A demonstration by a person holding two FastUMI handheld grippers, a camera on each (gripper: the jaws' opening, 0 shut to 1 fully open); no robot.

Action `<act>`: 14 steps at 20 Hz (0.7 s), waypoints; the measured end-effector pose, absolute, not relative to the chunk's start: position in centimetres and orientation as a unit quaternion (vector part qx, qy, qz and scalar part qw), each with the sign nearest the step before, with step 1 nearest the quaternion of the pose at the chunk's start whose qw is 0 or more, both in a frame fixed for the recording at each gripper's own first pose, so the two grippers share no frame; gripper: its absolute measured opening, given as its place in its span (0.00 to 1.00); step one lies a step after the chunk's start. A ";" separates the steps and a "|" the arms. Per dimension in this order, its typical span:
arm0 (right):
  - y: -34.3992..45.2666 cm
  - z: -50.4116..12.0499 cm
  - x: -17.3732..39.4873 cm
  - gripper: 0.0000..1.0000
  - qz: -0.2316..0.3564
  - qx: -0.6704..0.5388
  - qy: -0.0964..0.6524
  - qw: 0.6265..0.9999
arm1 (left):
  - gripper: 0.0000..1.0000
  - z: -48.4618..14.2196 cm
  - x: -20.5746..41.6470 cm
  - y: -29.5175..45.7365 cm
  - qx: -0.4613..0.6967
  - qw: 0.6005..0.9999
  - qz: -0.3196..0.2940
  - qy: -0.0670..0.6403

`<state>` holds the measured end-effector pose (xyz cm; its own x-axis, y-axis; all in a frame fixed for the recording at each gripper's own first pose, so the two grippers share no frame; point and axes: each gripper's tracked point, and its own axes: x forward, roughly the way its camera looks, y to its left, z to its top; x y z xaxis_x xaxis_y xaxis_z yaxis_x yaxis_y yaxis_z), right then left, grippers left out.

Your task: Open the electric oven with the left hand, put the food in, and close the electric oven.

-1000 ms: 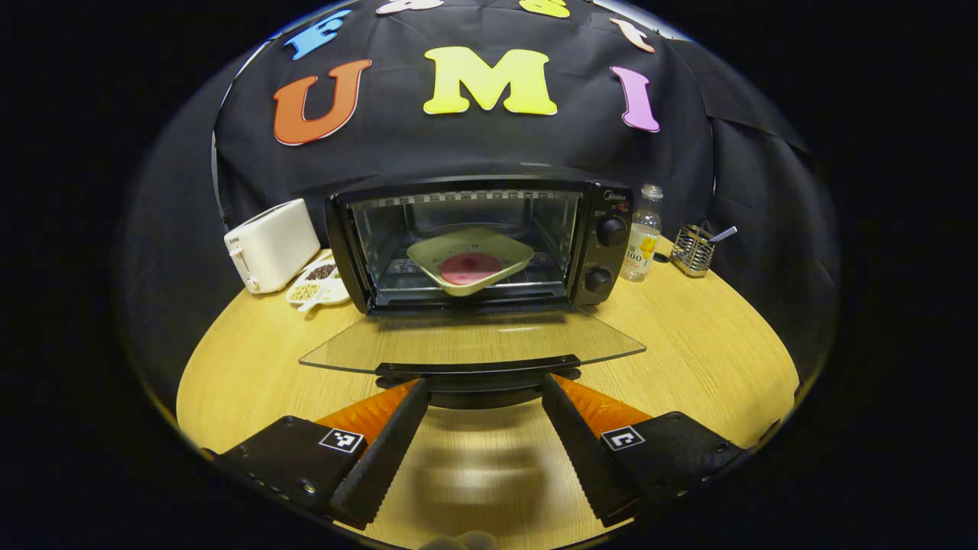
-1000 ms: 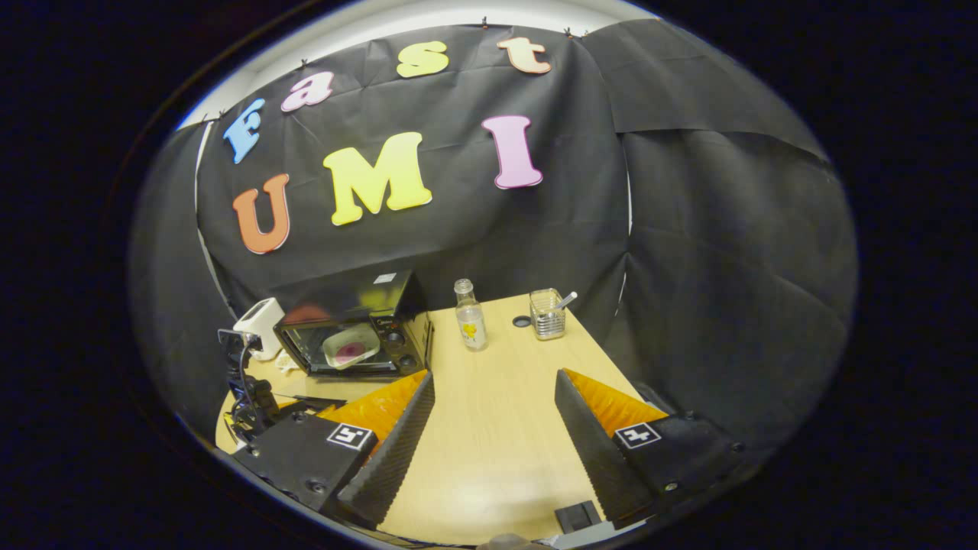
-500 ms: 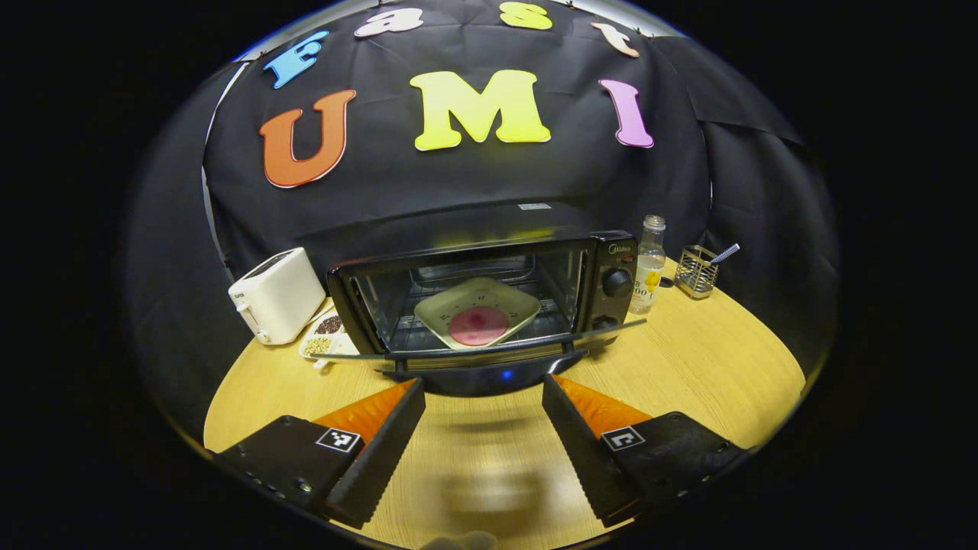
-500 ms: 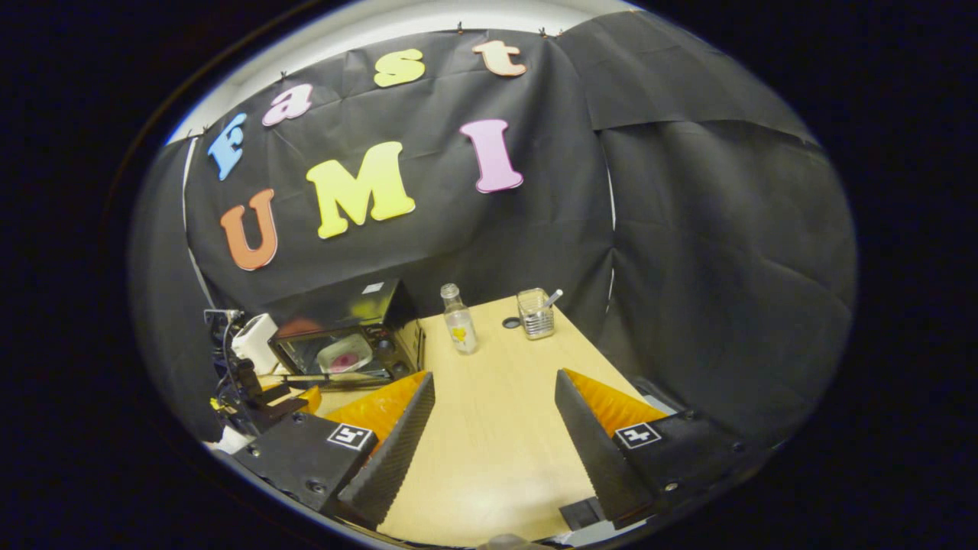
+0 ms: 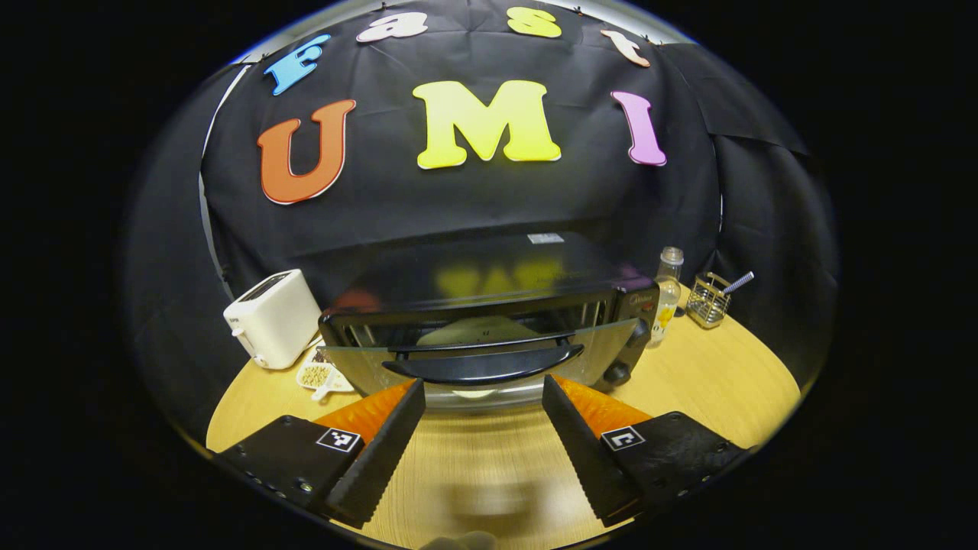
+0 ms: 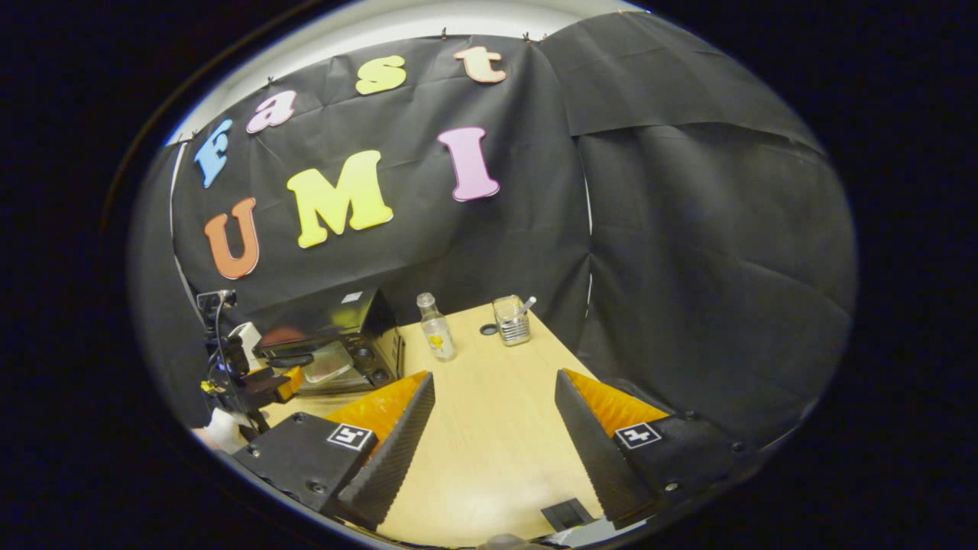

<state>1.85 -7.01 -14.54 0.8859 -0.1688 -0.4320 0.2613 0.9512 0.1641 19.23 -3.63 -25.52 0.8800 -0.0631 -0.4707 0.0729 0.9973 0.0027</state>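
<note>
Wooden table (image 5: 710, 374) carries oven (image 5: 489, 305), toaster (image 5: 271, 317), bottle (image 5: 666, 294).

Even overhead light, dim edges; glare on oven (image 5: 489, 305) top and table (image 6: 489, 428); strong fisheye bending; mostly sharp focus.

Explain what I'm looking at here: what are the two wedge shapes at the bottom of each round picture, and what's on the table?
A person holds a two-finger claw in each hand; a camera rides on each. The wedges are that claw's own fingers. The left claw is open, just below the oven door, which is tilted, almost closed, with a plate inside. The right claw is open over bare table, holding nothing. Also on the table: a white toaster, a snack dish, a bottle and a wire holder.
</note>
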 end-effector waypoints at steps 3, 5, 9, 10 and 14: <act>-6.9 -14.6 1.6 1.00 -0.112 0.112 0.213 0.964 | 0.98 -24.8 20.2 -4.1 0.011 0.971 -0.038 0.234; -7.0 -14.4 1.5 0.96 -0.110 0.117 0.210 0.964 | 0.98 -24.9 20.3 -4.5 0.009 0.971 -0.041 0.235; -7.4 -14.5 1.1 1.00 -0.112 0.120 0.209 0.964 | 0.99 -24.7 19.7 -5.2 0.005 0.971 -0.047 0.235; -7.3 -14.5 0.9 1.00 -0.111 0.122 0.210 0.964 | 0.99 -24.4 19.5 -5.4 0.005 0.971 -0.048 0.234; -7.3 -14.5 0.0 1.00 -0.101 0.118 0.210 0.965 | 0.99 -23.5 18.1 -5.6 0.004 0.973 -0.046 0.226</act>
